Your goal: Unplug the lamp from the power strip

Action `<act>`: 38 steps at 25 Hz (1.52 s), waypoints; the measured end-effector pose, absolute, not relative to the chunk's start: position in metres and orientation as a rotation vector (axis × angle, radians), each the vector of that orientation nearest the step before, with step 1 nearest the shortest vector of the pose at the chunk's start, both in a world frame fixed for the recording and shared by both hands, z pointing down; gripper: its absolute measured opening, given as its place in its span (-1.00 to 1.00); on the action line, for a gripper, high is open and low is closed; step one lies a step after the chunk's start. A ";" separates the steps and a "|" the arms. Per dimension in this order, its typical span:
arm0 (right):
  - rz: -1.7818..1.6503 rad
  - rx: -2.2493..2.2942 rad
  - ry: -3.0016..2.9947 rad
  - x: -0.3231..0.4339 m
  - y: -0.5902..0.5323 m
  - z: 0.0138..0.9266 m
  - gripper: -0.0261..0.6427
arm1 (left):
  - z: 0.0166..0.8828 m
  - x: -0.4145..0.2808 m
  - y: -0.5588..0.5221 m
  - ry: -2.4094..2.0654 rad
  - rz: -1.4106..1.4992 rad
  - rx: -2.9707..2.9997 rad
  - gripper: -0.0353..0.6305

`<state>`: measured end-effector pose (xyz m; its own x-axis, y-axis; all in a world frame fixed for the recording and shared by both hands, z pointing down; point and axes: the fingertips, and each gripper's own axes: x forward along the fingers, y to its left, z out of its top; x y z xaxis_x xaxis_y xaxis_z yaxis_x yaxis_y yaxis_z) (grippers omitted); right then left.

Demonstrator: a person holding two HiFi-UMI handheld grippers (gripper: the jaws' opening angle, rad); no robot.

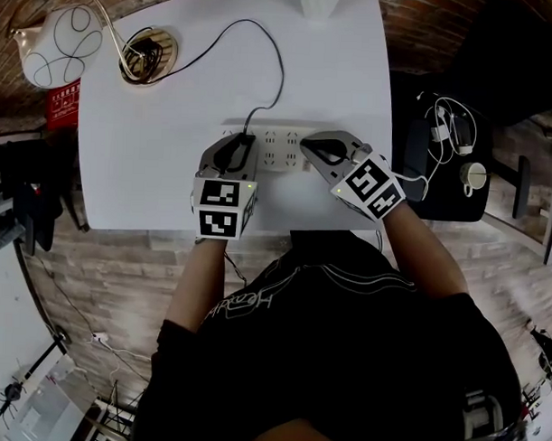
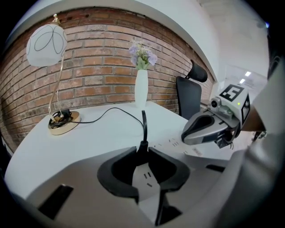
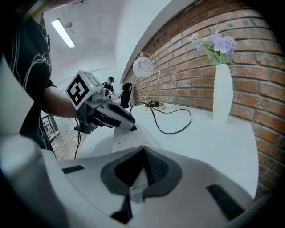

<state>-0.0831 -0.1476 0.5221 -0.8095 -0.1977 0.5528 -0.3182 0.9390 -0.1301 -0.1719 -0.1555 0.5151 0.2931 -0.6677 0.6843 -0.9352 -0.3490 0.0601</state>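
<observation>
Grips the black plug (image 2: 142, 144) with the left gripper (image 2: 142, 150), closed only partway, both pads touching the plug's sides. Finds that plug seated upright in the left end of the white power strip (image 1: 280, 152), near the front edge of the table (image 1: 169, 166), directly ahead of the left gripper and nearer to it than to the right one. Trails its cord (image 2: 144, 124) back toward the lamp (image 1: 61, 43) at the far left corner. Holds the right gripper (image 3: 142, 149) fully shut on nothing, tips resting on the strip's right end (likely bracing it). Calls for a pull along the plug's prong axis, straight up off the strip's face, not sideways.
</observation>
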 end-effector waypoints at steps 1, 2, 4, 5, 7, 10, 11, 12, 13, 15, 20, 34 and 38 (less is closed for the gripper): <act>0.289 0.368 -2.538 -0.083 -0.148 0.522 -0.93 | 0.515 -0.172 -0.156 -1.424 0.764 2.105 -0.66; 0.286 0.370 -2.539 -0.083 -0.148 0.522 -0.93 | 0.515 -0.172 -0.156 -1.417 0.734 2.095 -0.66; 0.285 0.366 -2.541 -0.083 -0.148 0.522 -0.93 | 0.515 -0.173 -0.156 -1.404 0.669 2.073 -0.66; 0.289 0.362 -2.542 -0.082 -0.148 0.522 -0.93 | 0.515 -0.173 -0.156 -1.399 0.647 2.066 -0.66; 0.294 0.357 -2.544 -0.082 -0.148 0.522 -0.93 | 0.515 -0.173 -0.156 -1.392 0.626 2.057 -0.66; 0.288 0.366 -2.543 -0.083 -0.148 0.522 -0.93 | 0.514 -0.173 -0.157 -1.404 0.665 2.069 -0.66; 0.284 0.370 -2.542 -0.083 -0.148 0.522 -0.93 | 0.514 -0.173 -0.157 -1.423 0.719 2.092 -0.66; 0.281 0.373 -2.542 -0.083 -0.148 0.522 -0.93 | 0.513 -0.172 -0.156 -1.442 0.778 2.117 -0.66; 0.280 0.372 -2.542 -0.083 -0.148 0.522 -0.93 | 0.513 -0.172 -0.156 -1.456 0.822 2.135 -0.66; 0.280 0.368 -2.541 -0.084 -0.148 0.522 -0.93 | 0.512 -0.171 -0.156 -1.468 0.880 2.156 -0.66; 0.273 0.371 -2.540 -0.083 -0.148 0.523 -0.93 | 0.512 -0.168 -0.156 -1.487 1.058 2.203 -0.66; 0.289 0.365 -2.545 -0.083 -0.148 0.523 -0.93 | 0.513 -0.173 -0.156 -1.379 0.765 2.096 -0.66; 0.283 0.368 -2.546 -0.083 -0.148 0.522 -0.93 | 0.512 -0.167 -0.154 -1.455 1.106 2.206 -0.66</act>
<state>-0.0825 -0.1479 0.5222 -0.8129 -0.2015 0.5464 -0.3167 0.9403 -0.1244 -0.1672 -0.1543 0.5115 0.2018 -0.6616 0.7222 -0.8730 -0.4558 -0.1736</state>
